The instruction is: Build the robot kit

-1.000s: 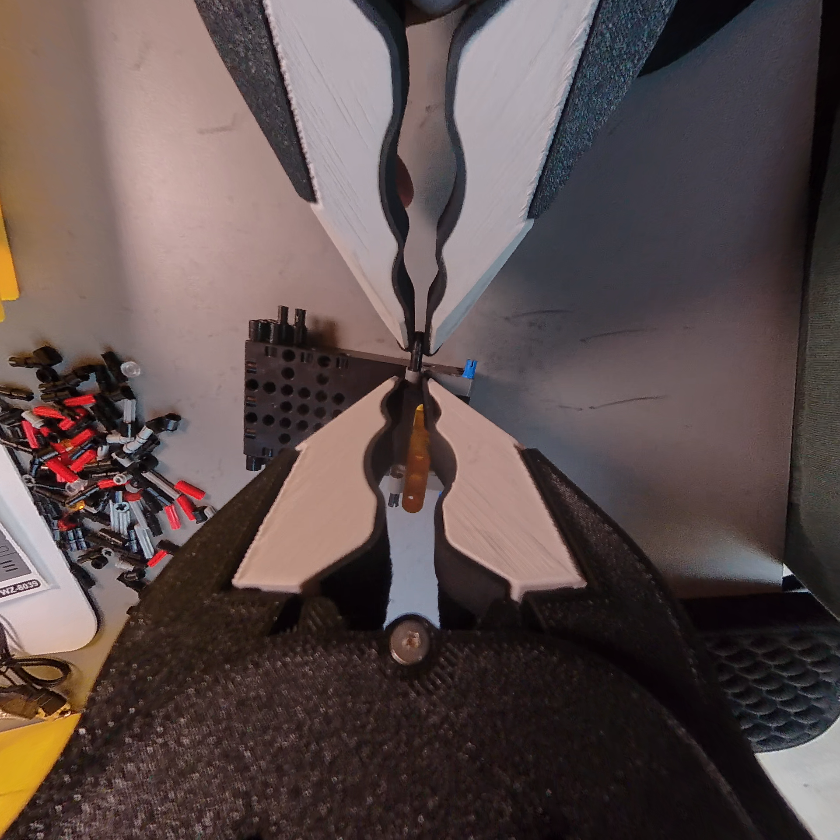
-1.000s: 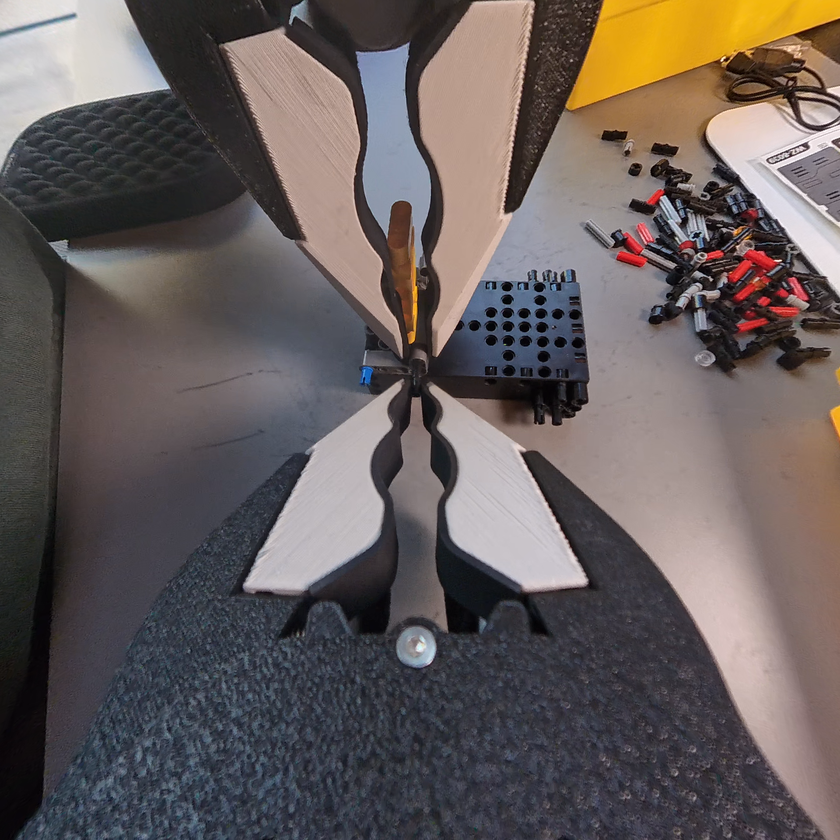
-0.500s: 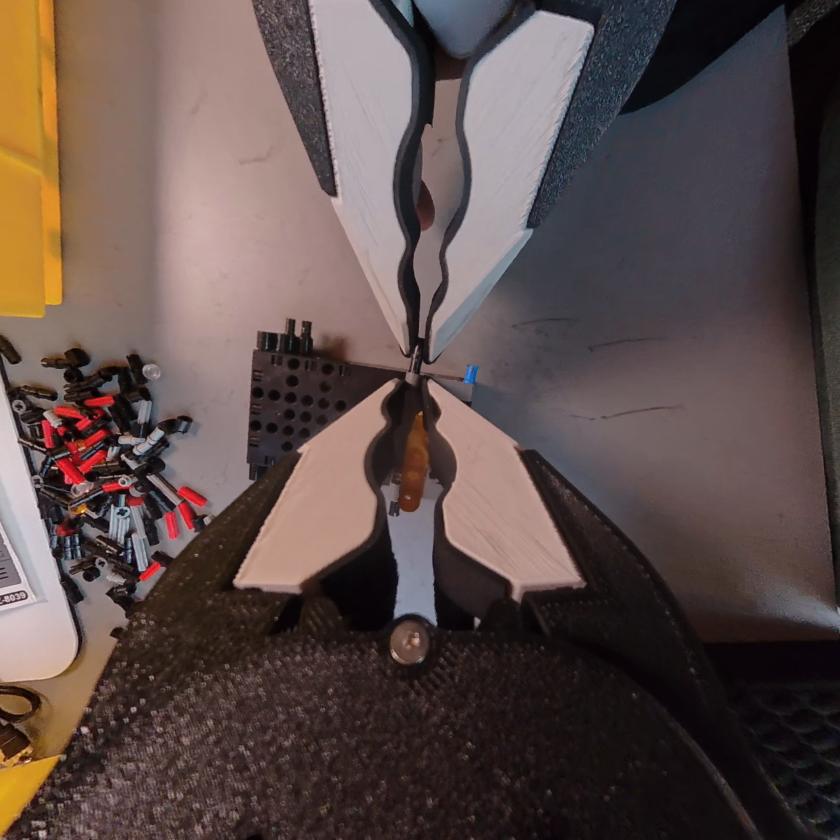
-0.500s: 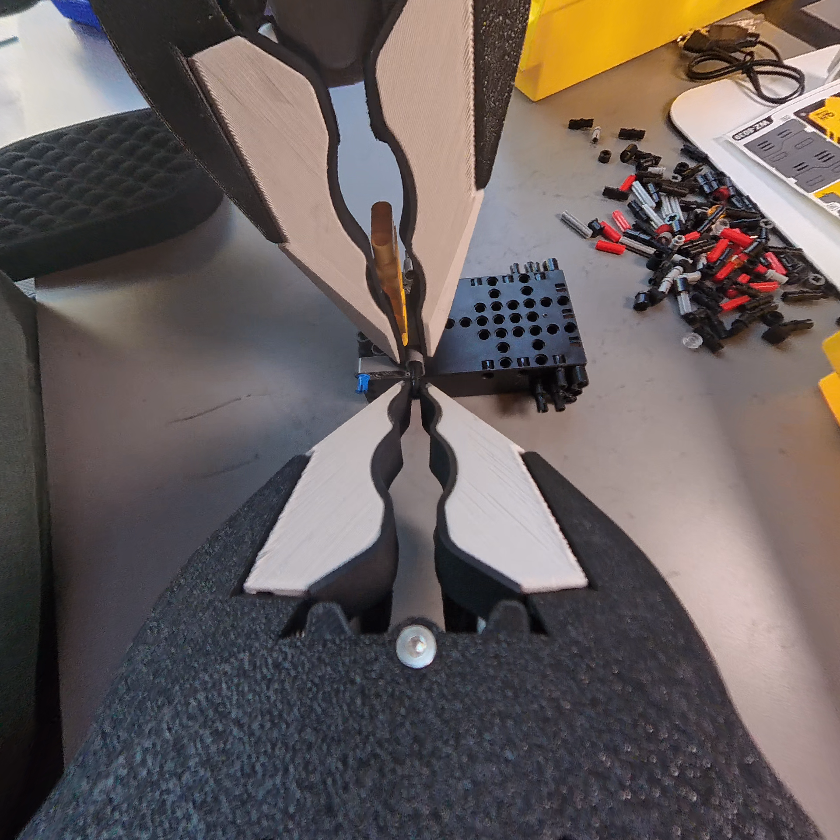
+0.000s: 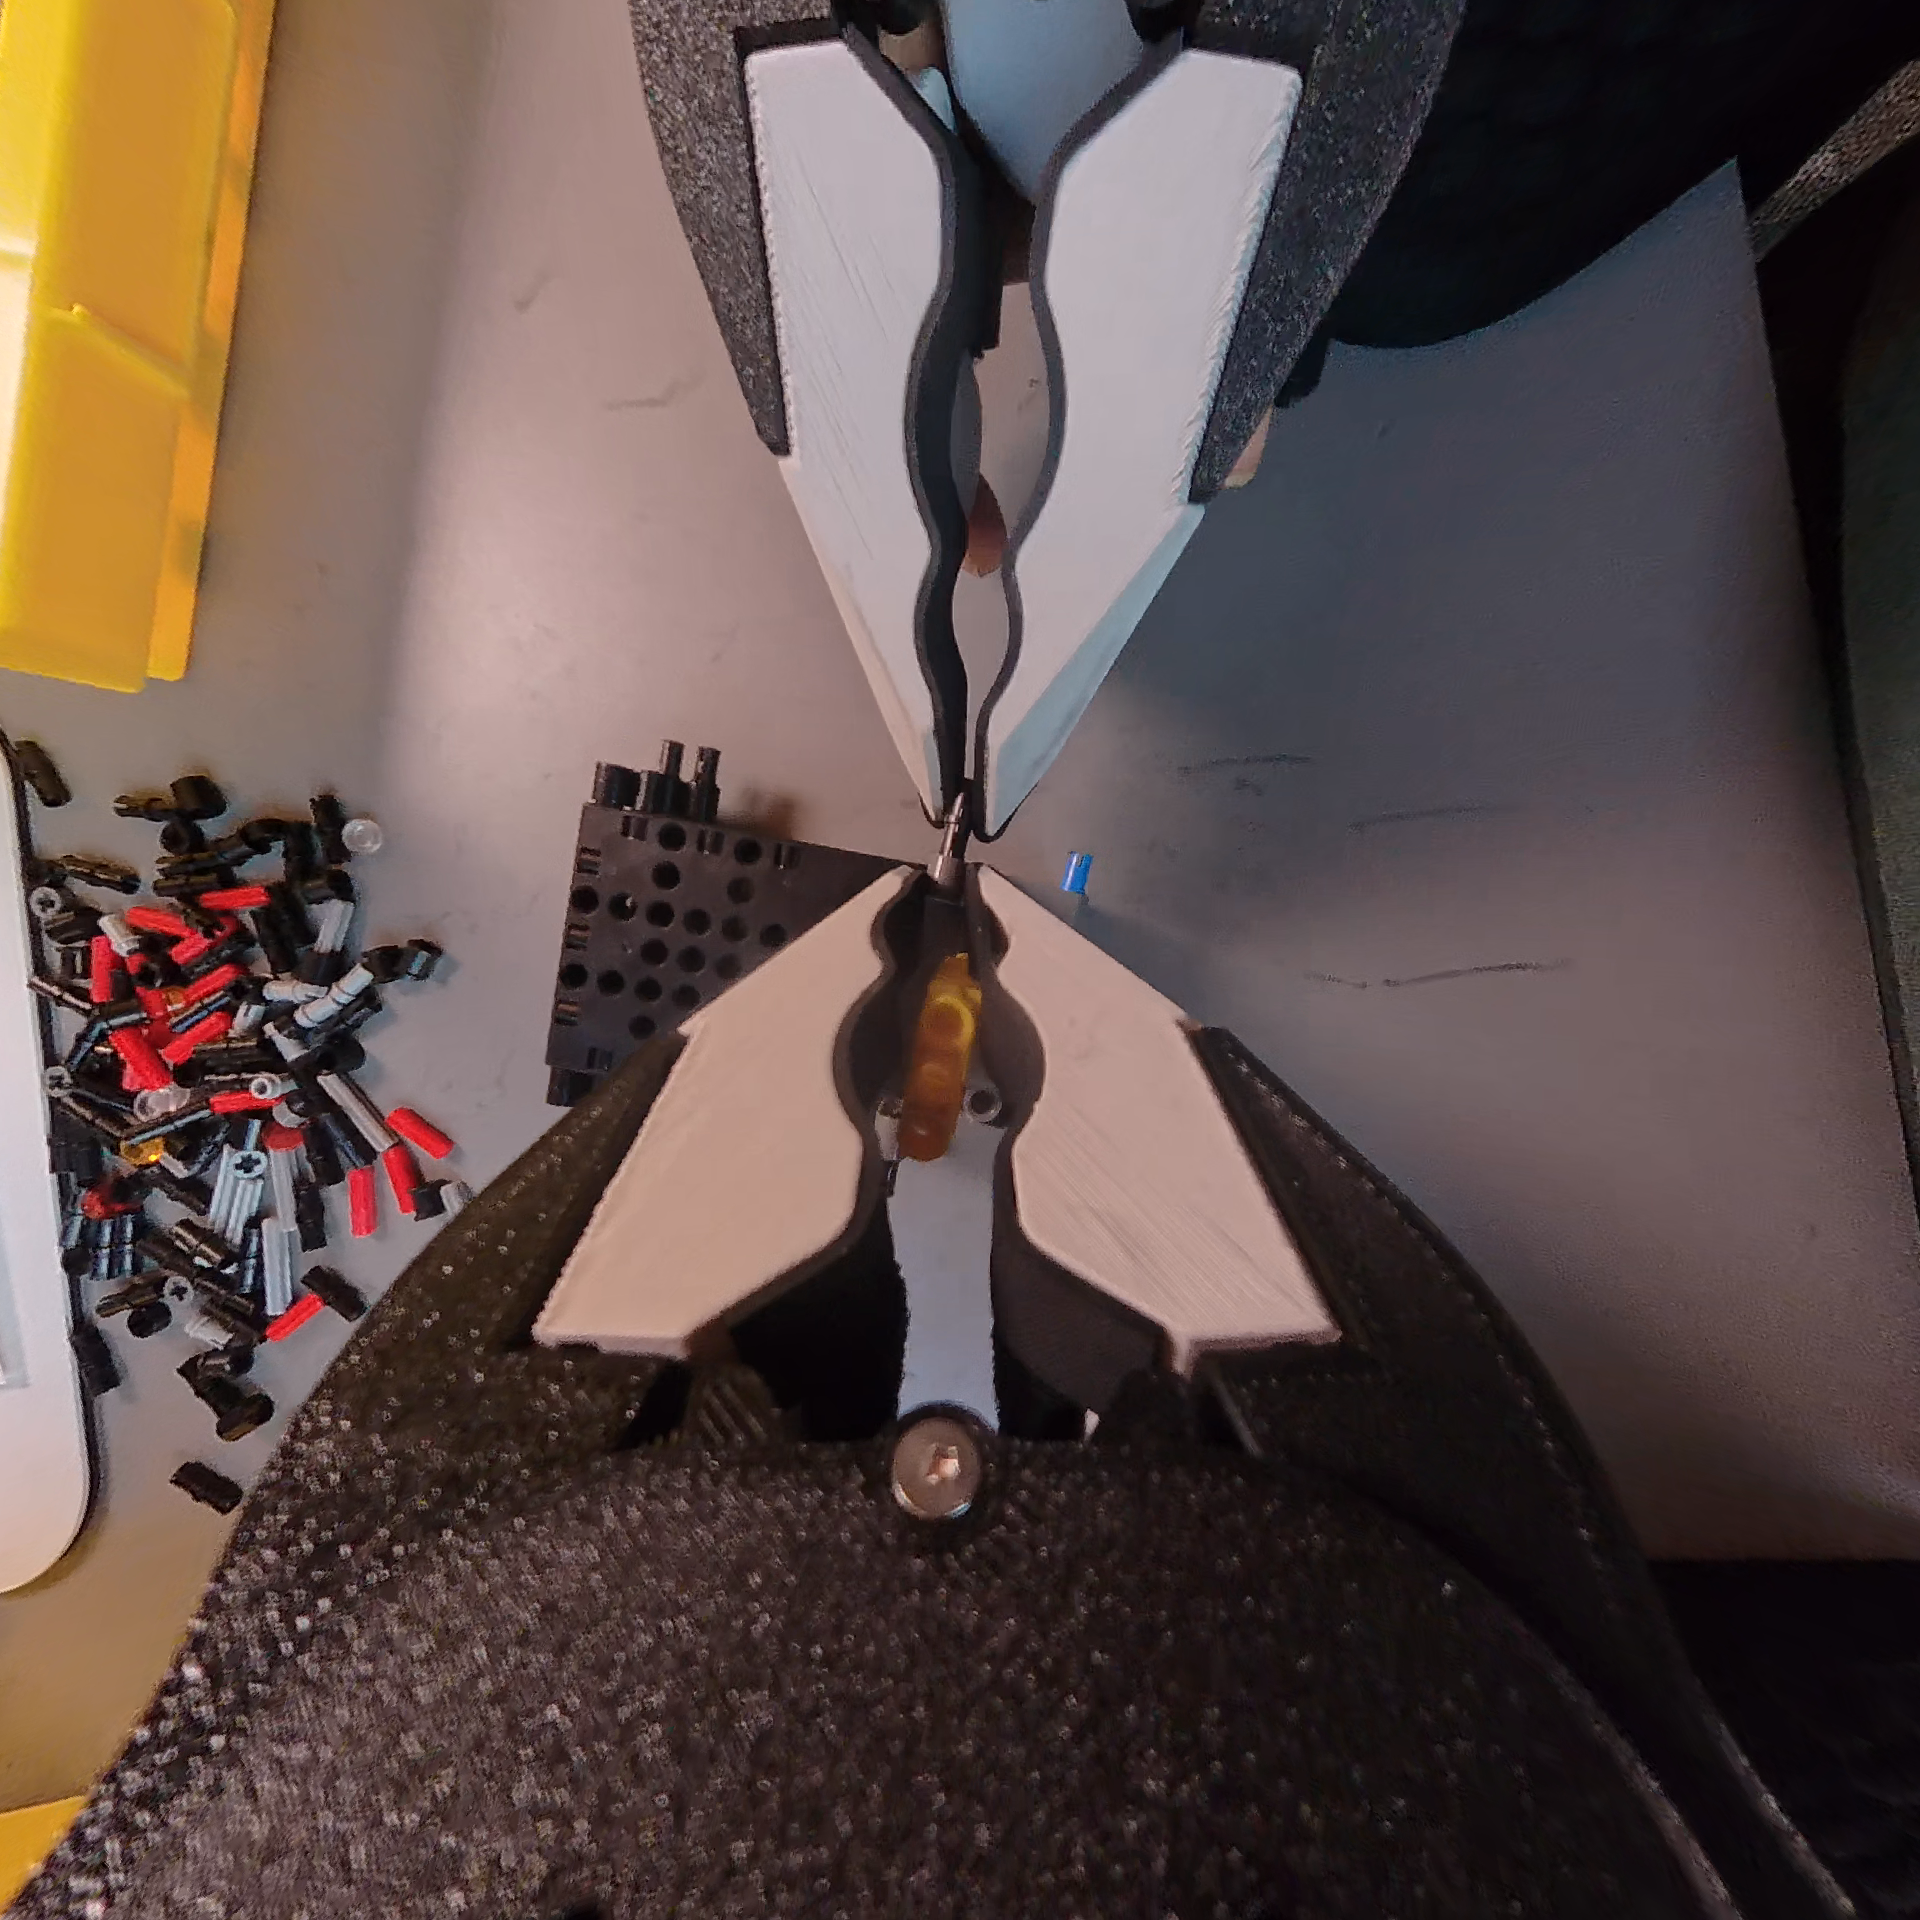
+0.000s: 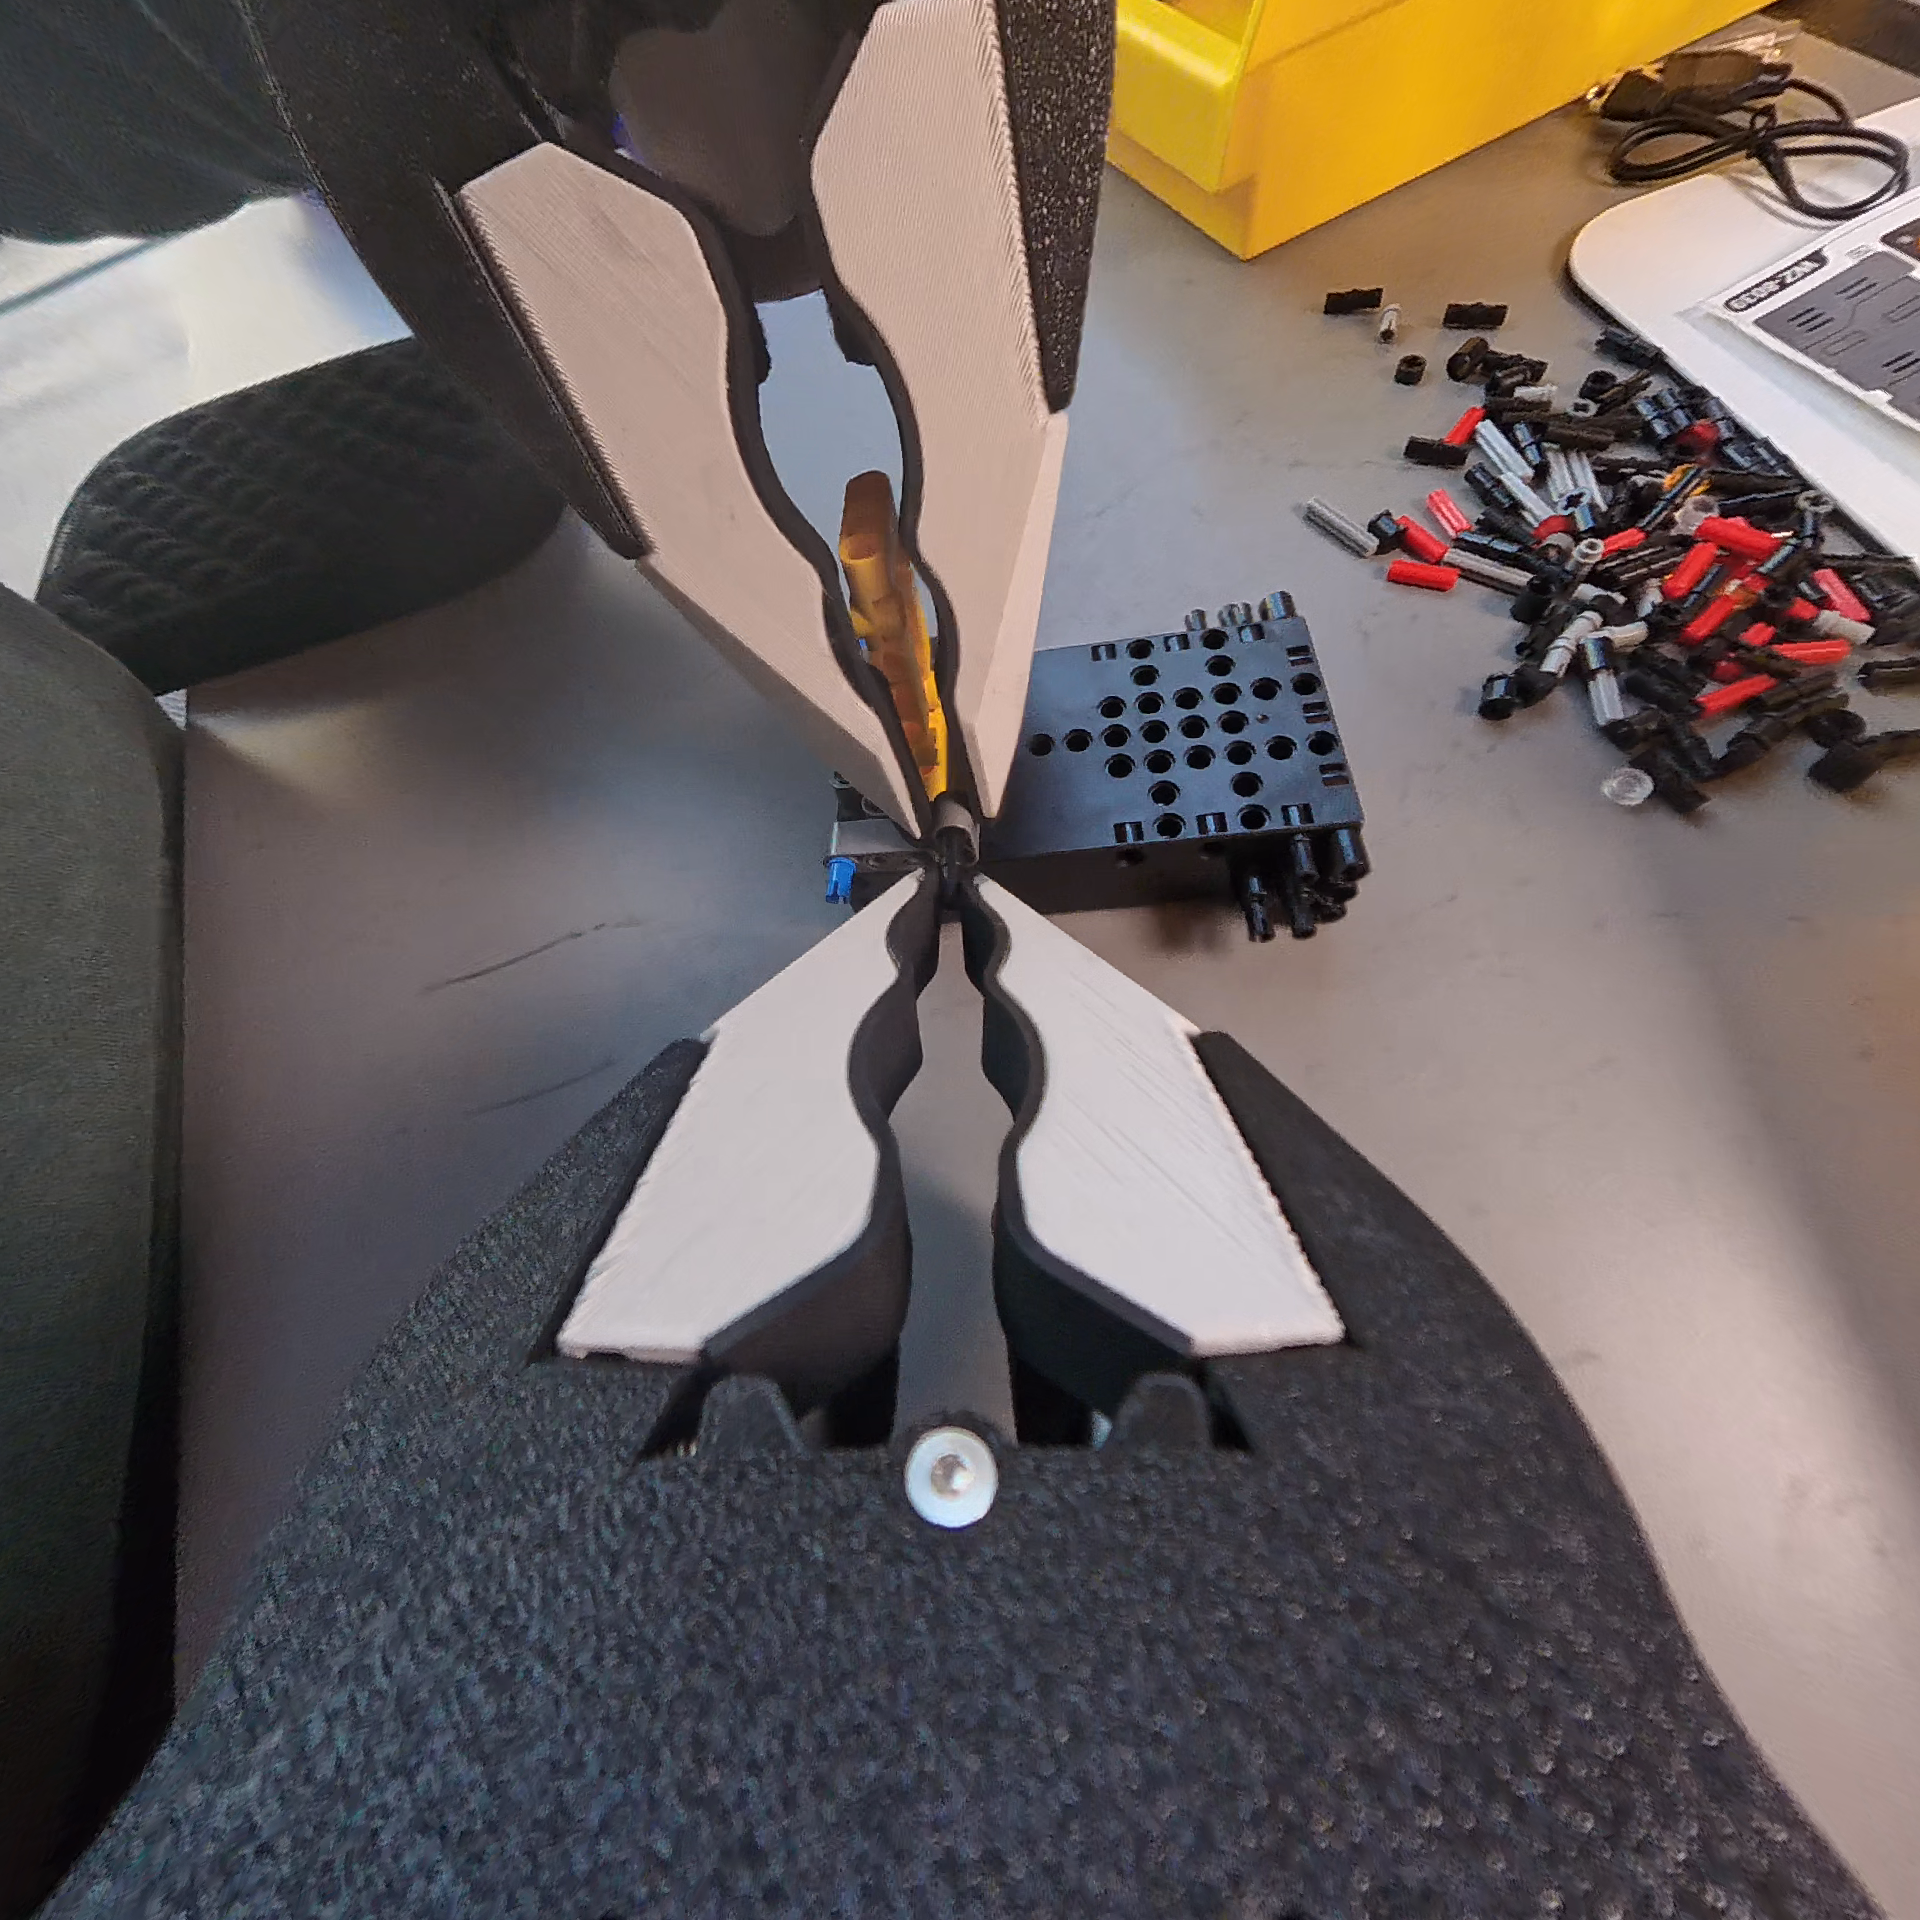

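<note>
My left gripper (image 5: 948, 878) is shut on a translucent orange beam (image 5: 940, 1049) that lies lengthwise between its fingers. The beam also shows in the right wrist view (image 6: 894, 623), inside the left gripper (image 6: 951, 805), which comes down from above. My right gripper (image 6: 943, 888) is shut on a small black pin (image 6: 956, 831) at the beam's tip. In the left wrist view the right gripper (image 5: 964, 821) meets mine tip to tip, with the pin (image 5: 951, 844) between them. Both are above a black perforated block (image 5: 665, 935) (image 6: 1195, 748) on the grey table.
A blue pin (image 5: 1077, 871) (image 6: 836, 878) sticks out by the block. A pile of red, black and grey small parts (image 5: 208, 1039) (image 6: 1662, 603) lies beside it. There is also a yellow bin (image 5: 94, 312) (image 6: 1351, 104), a white tray with a sheet (image 6: 1766, 260), a cable (image 6: 1745, 135) and a black mesh cushion (image 6: 260, 499). The grippers are tip to tip, or close to it.
Both grippers stay tip to tip and have shifted together over the table. The orange beam has turned so its holes face the left camera. The yellow bin has come further into view.
</note>
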Demonstrator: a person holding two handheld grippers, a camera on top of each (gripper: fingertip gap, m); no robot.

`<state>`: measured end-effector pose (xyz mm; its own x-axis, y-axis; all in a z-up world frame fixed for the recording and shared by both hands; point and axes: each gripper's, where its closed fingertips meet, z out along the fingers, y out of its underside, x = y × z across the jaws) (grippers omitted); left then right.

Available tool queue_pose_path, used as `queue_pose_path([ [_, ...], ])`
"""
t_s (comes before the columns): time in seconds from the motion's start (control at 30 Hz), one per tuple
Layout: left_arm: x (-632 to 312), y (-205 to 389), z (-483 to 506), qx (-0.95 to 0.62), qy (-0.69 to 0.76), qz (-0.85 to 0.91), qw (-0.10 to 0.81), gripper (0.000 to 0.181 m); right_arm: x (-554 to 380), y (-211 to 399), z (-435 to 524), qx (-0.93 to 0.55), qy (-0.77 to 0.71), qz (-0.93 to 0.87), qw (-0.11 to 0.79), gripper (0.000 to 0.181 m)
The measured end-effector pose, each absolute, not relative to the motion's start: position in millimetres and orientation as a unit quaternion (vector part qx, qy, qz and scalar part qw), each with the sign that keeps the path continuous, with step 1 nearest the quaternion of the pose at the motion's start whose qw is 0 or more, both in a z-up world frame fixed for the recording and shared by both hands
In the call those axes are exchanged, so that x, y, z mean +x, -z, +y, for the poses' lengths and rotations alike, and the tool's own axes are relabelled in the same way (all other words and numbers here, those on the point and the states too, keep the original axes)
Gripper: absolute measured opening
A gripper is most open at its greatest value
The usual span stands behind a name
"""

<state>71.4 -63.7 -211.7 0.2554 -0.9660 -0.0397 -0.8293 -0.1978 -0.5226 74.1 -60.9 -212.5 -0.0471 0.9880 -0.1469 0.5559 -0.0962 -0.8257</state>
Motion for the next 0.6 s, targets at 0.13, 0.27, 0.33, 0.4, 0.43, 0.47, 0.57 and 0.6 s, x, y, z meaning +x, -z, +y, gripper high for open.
queue_pose_path([
  [0.13, 73, 211, -67, -0.758, 0.172, 0.584, 0.234, 0.005, 71, 221, -65, -0.615, -0.359, -0.643, 0.282, 0.003],
  [0.27, 72, 207, -65, -0.757, 0.170, 0.582, 0.242, 0.005, 70, 217, -63, -0.605, -0.373, -0.643, 0.286, 0.003],
  [0.33, 73, 208, -65, -0.758, 0.169, 0.582, 0.242, 0.006, 70, 219, -63, -0.605, -0.366, -0.648, 0.283, 0.003],
  [0.4, 73, 209, -66, -0.758, 0.169, 0.583, 0.240, 0.006, 71, 219, -64, -0.607, -0.368, -0.648, 0.274, 0.003],
  [0.43, 74, 209, -67, -0.758, 0.170, 0.583, 0.236, 0.007, 73, 220, -65, -0.608, -0.369, -0.651, 0.265, 0.003],
  [0.47, 74, 209, -67, -0.758, 0.168, 0.585, 0.233, 0.007, 74, 220, -65, -0.607, -0.363, -0.657, 0.261, 0.003],
  [0.57, 78, 203, -64, -0.751, 0.167, 0.587, 0.252, 0.011, 77, 217, -63, -0.599, -0.340, -0.672, 0.272, 0.003],
  [0.6, 80, 199, -64, -0.749, 0.174, 0.584, 0.259, 0.013, 78, 215, -64, -0.594, -0.339, -0.675, 0.275, 0.003],
])
